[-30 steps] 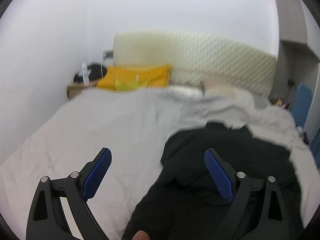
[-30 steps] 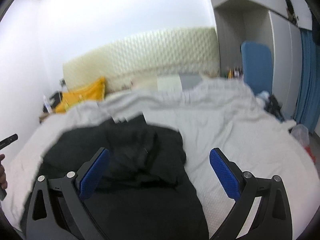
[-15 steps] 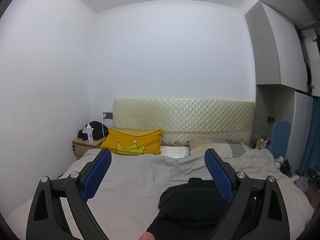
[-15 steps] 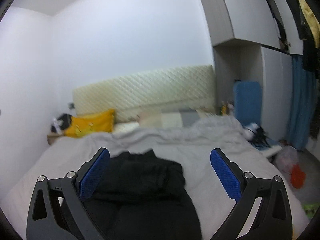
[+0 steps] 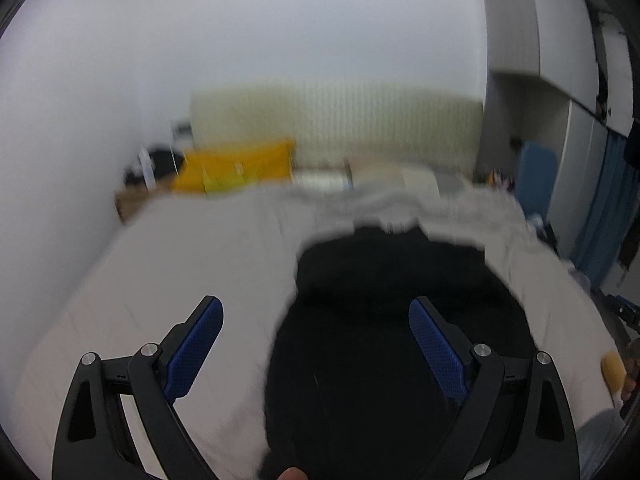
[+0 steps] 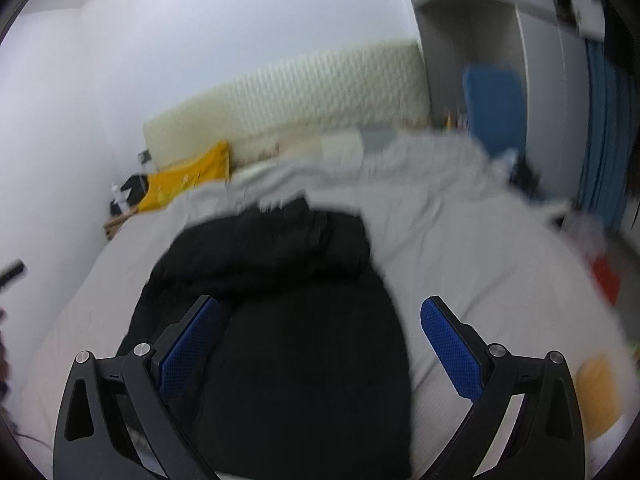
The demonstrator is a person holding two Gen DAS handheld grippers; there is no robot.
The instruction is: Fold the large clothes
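Note:
A large black garment (image 5: 392,320) lies crumpled on the grey bed, and the right wrist view shows the black garment (image 6: 288,320) stretching from the near edge to mid-bed. My left gripper (image 5: 316,336) hangs open above the garment's left edge, its blue pads wide apart with nothing between them. Over the lower half of the garment my right gripper (image 6: 320,340) is open too, holding nothing. Both views are motion-blurred.
The grey bedsheet (image 5: 192,264) spreads wide to the left of the garment. A yellow pillow (image 5: 236,168) and a quilted cream headboard (image 5: 340,120) stand at the far end. A blue chair (image 6: 494,104) and blue curtains (image 6: 608,132) are on the right.
Both cameras have tilted back down from a level view of the room toward the bed. The black garment fills more of each view. Both grippers stay open.

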